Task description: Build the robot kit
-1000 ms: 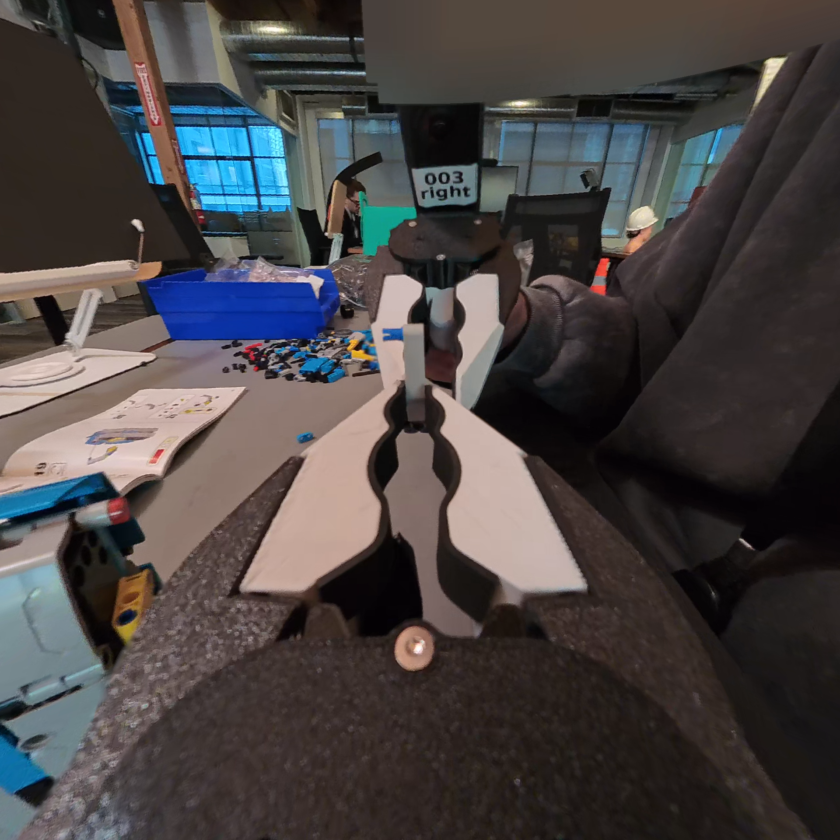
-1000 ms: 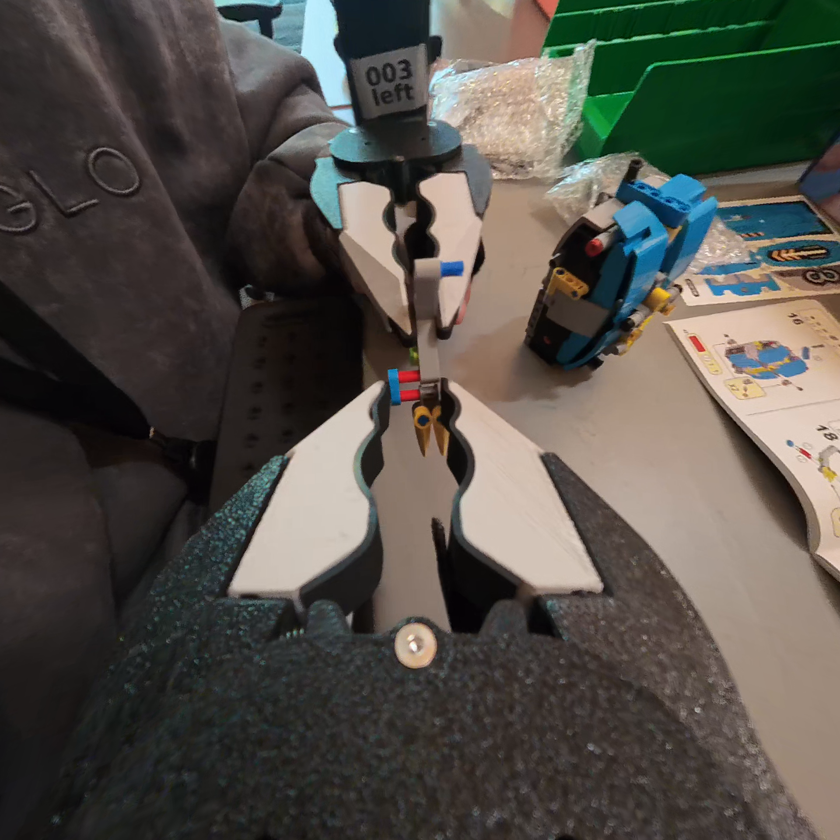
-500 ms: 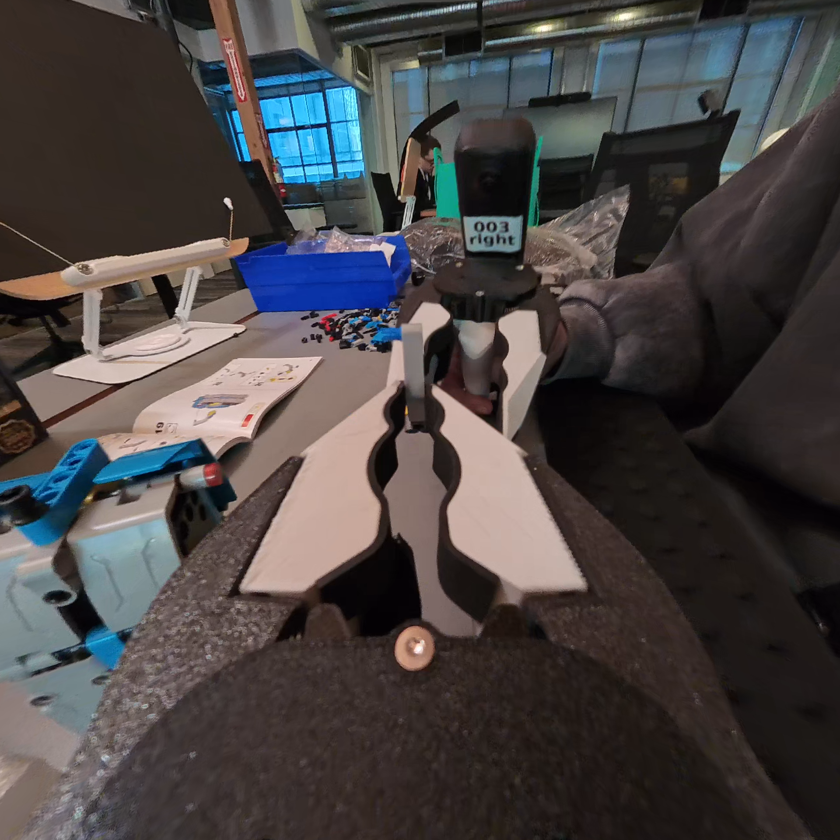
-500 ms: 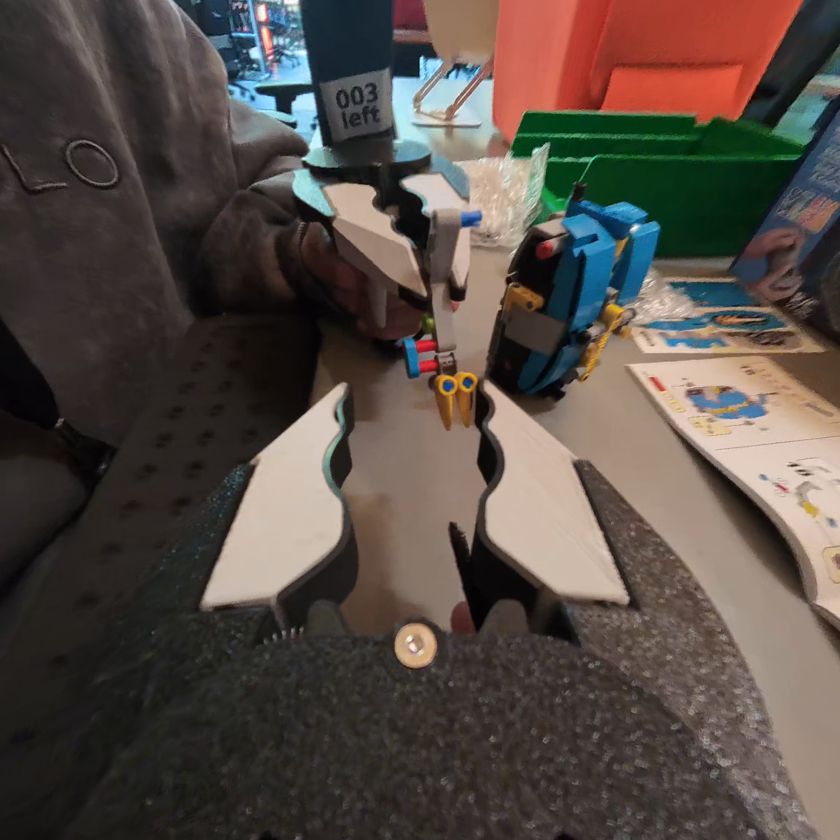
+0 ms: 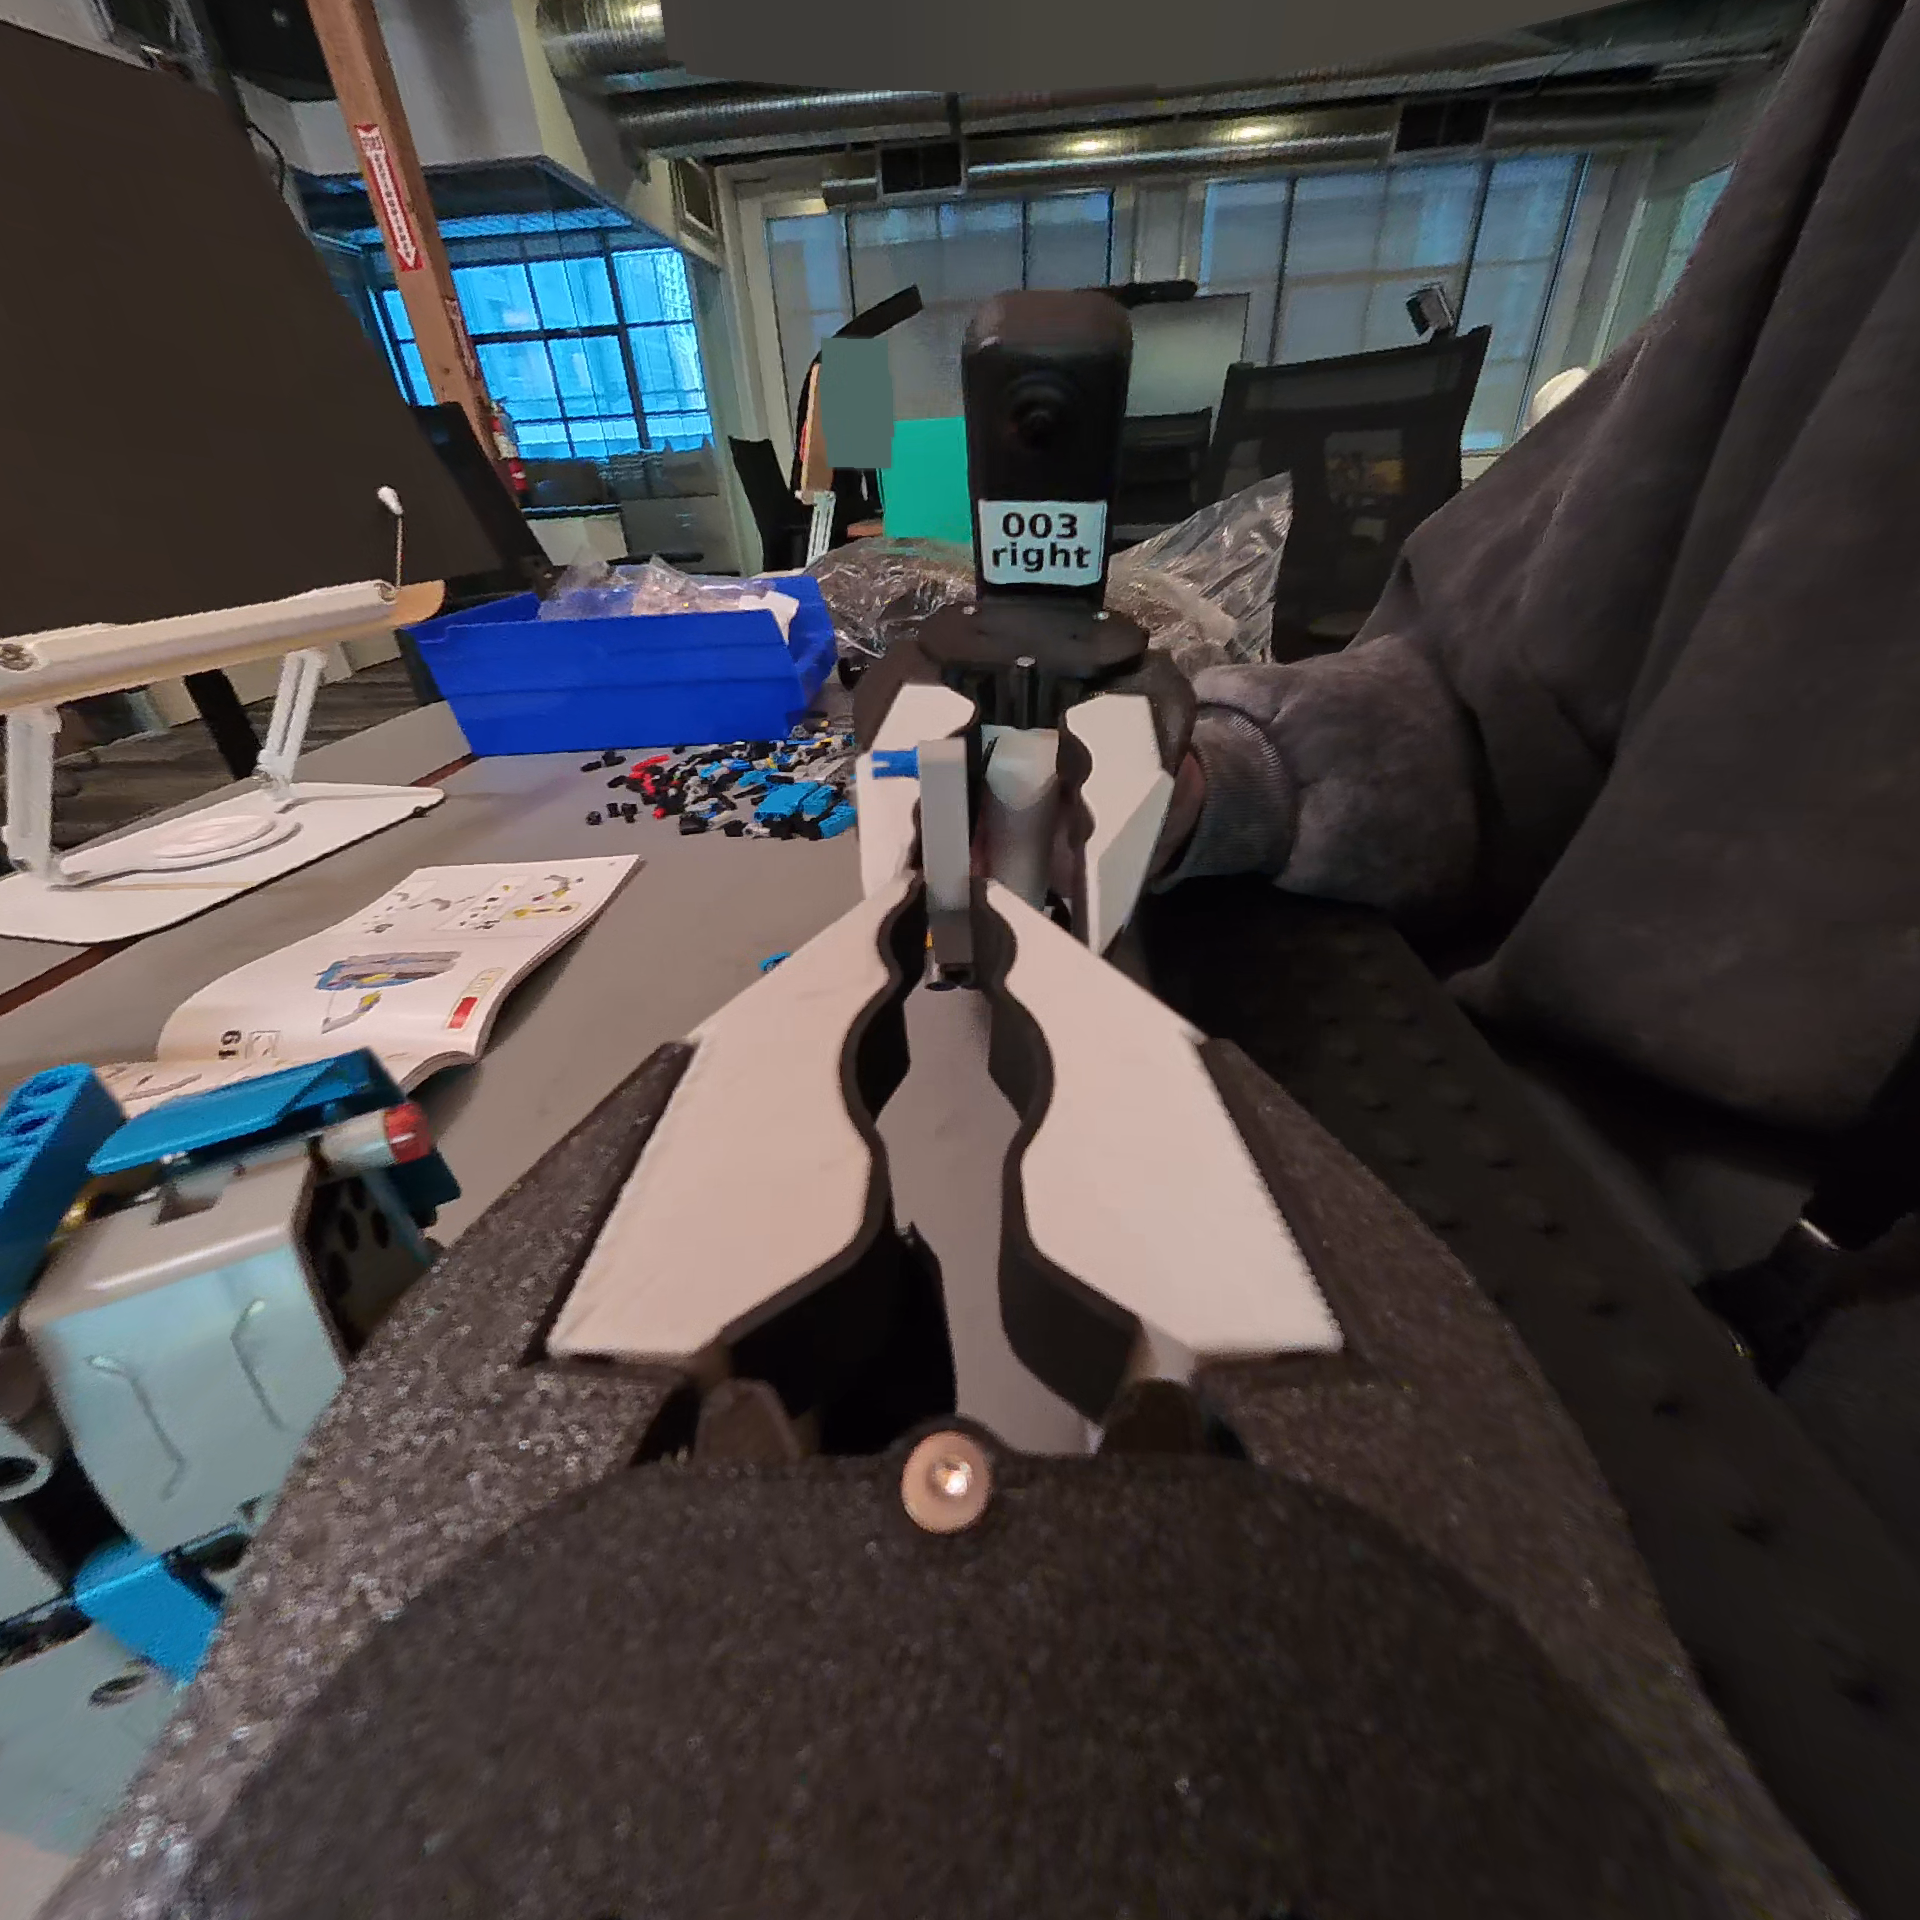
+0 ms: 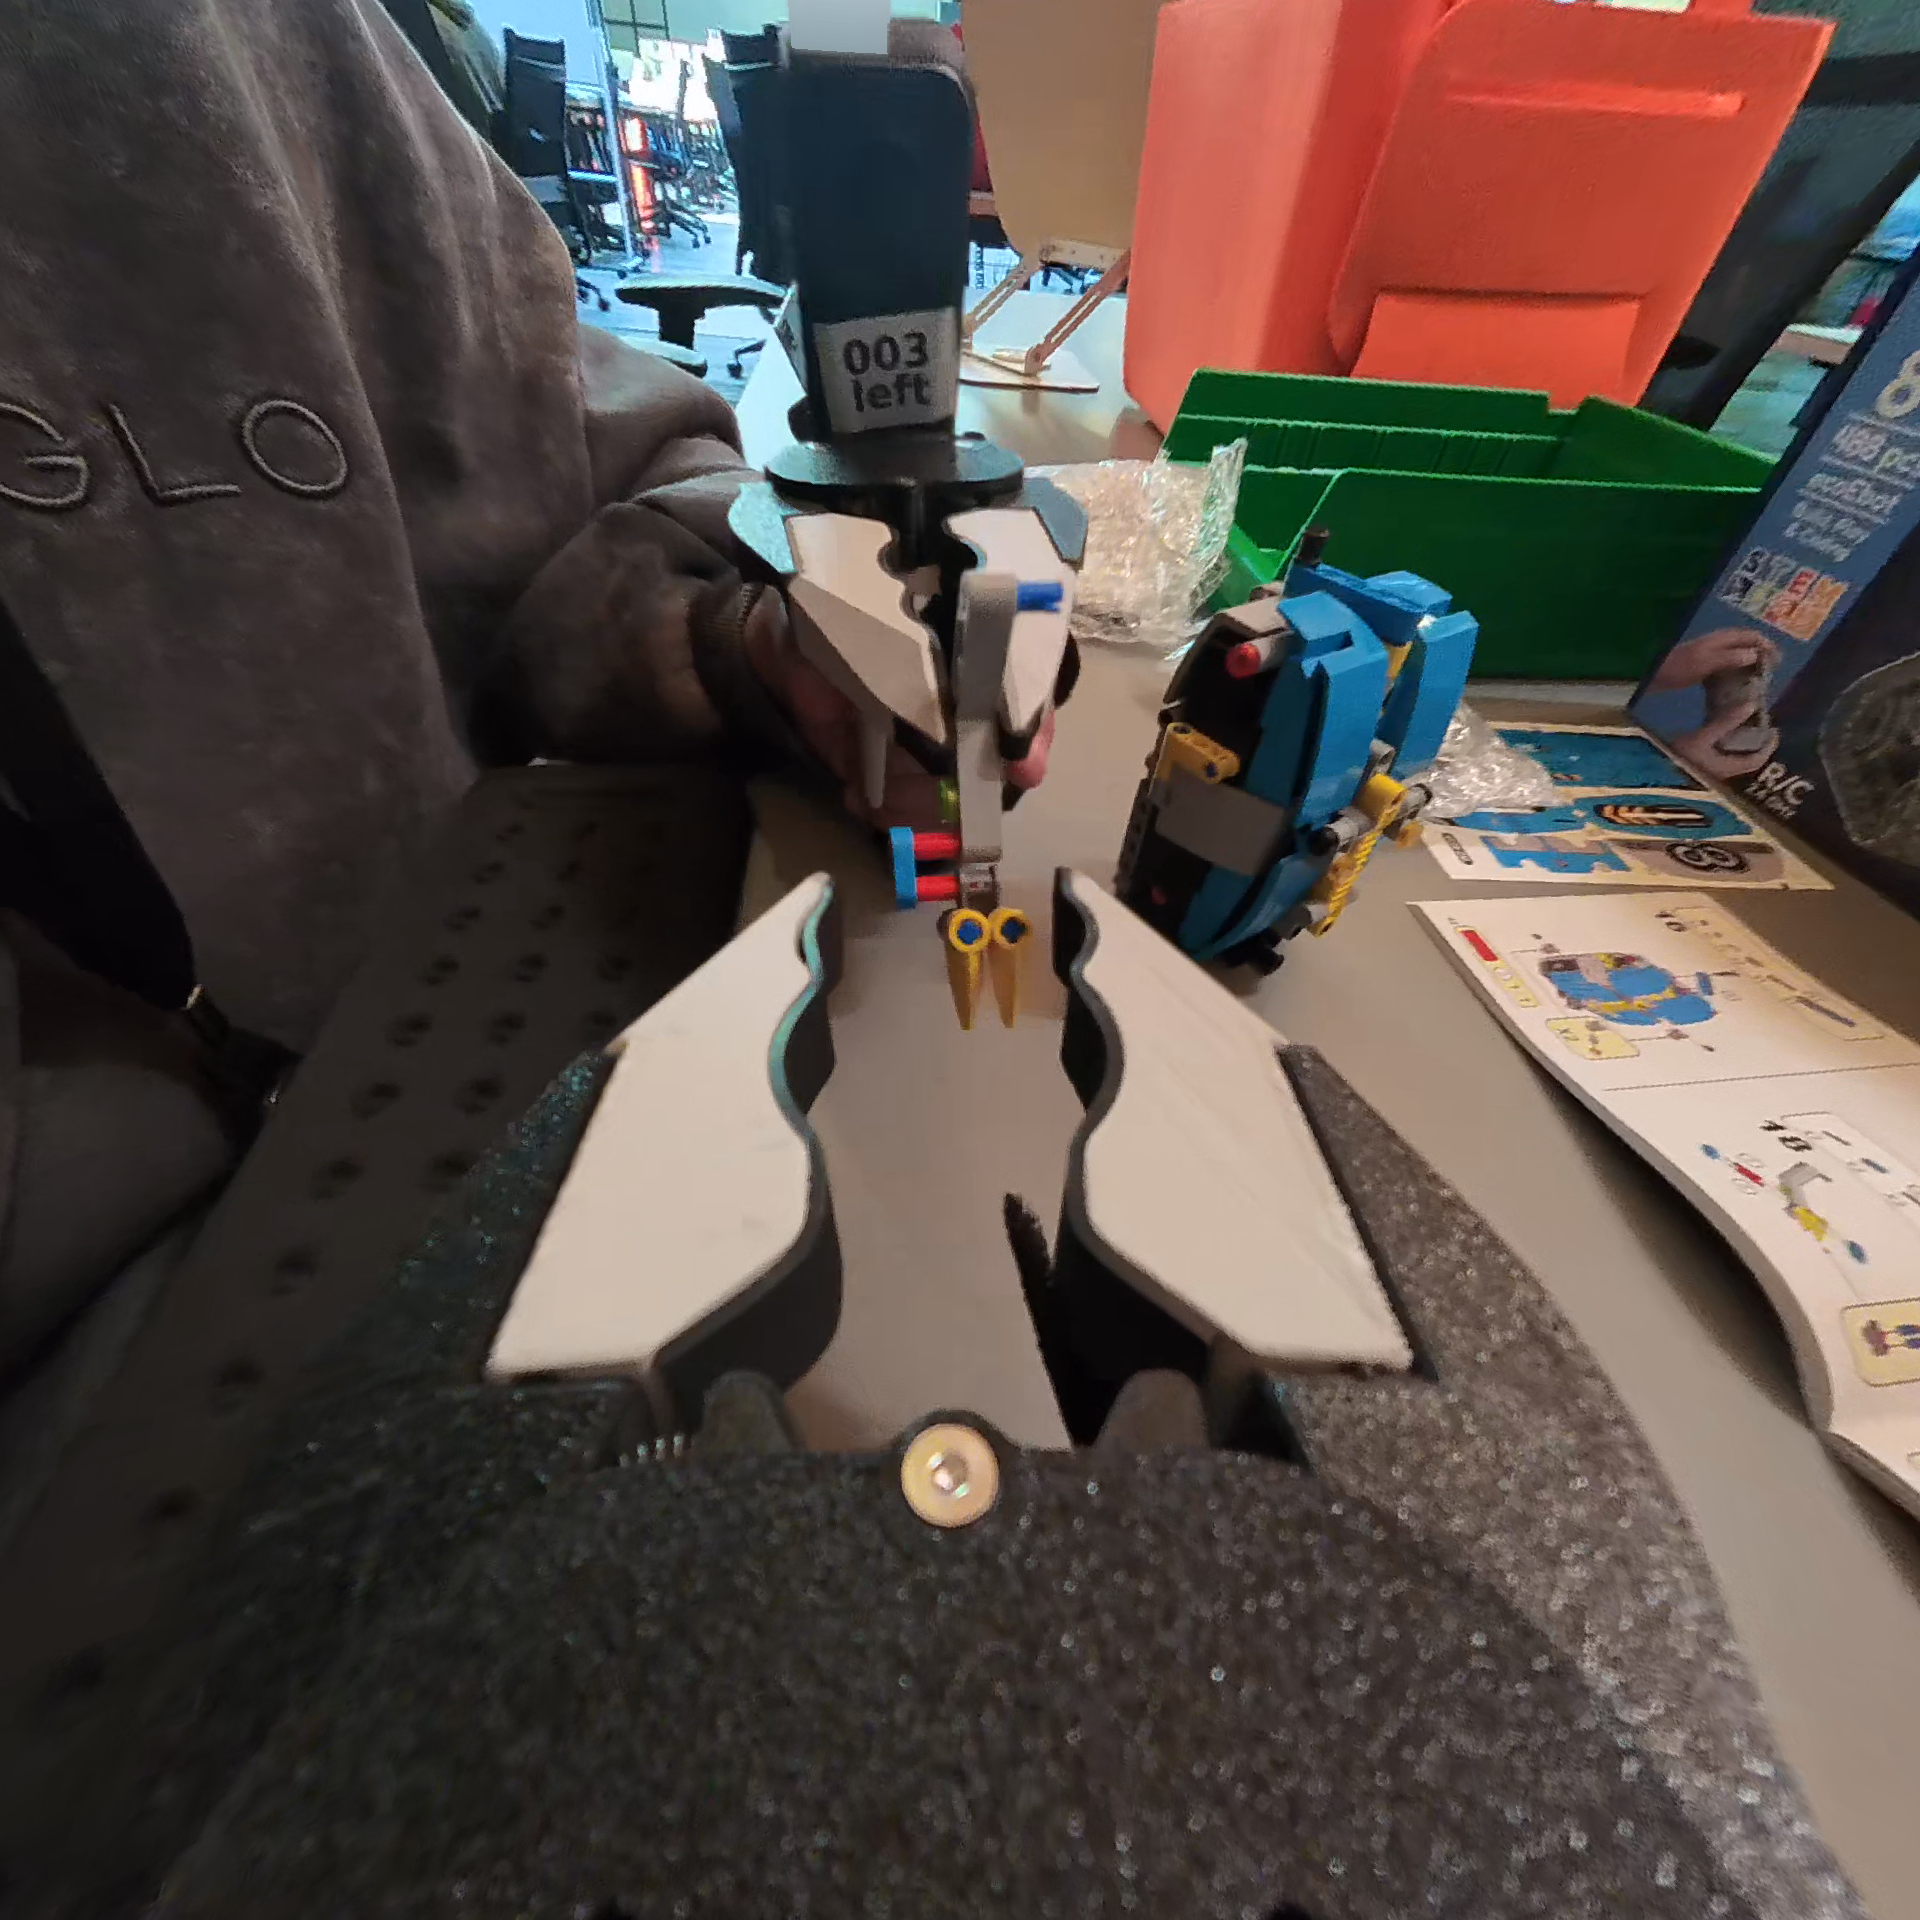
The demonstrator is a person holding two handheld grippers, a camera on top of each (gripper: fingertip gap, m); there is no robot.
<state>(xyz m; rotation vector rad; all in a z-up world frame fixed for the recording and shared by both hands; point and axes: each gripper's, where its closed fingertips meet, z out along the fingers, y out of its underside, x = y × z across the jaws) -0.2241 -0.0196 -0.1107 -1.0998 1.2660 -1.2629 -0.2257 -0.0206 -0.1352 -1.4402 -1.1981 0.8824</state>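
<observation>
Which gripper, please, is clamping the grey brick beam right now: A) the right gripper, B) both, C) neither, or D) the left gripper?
D: the left gripper is shut on the grey brick beam, while the right gripper stands open short of it.

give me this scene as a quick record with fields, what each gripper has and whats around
left gripper: shut on grey brick beam with a blue pin, red pins and two yellow cones at its end
right gripper: open, holding nothing, its fingertips flank the yellow cones
beside them: blue and grey brick model standing on the grey table
paper: open instruction booklet
farther off: loose brick pile, blue bin, green bin
</observation>
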